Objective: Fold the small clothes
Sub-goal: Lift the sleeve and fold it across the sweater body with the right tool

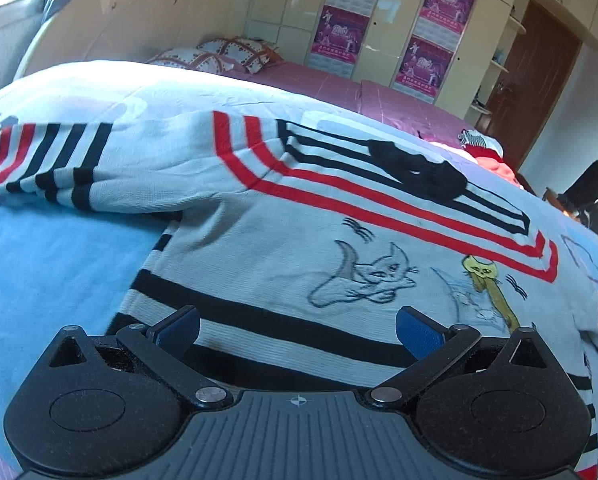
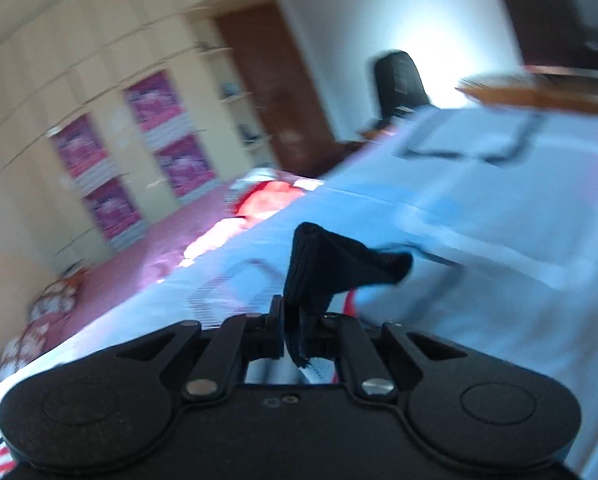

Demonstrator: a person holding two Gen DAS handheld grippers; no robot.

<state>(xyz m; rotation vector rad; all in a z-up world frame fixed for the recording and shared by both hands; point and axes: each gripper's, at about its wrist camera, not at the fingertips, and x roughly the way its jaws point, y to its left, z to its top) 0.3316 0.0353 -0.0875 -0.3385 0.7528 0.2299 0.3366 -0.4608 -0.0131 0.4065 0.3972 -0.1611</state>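
Note:
A small white knit sweater (image 1: 283, 240) with red and black stripes and cartoon cats lies spread on the light blue bedcover (image 1: 47, 272). Its left sleeve (image 1: 55, 164) stretches out to the left and its black collar (image 1: 419, 168) lies at the far side. My left gripper (image 1: 297, 330) is open over the sweater's striped hem, with nothing between its blue pads (image 1: 419, 332). In the blurred right wrist view my right gripper (image 2: 295, 328) is shut on a black-edged part of the sweater (image 2: 331, 264), lifted off the bedcover (image 2: 479, 216).
A pink sheet (image 1: 323, 80) covers the far part of the bed, with patterned pillows (image 1: 223, 54) at the headboard. A red and white garment (image 1: 487, 152) lies at the right bed edge. A wardrobe with posters (image 1: 435, 28), a brown door (image 1: 535, 80) and a black chair (image 1: 595, 196) stand beyond.

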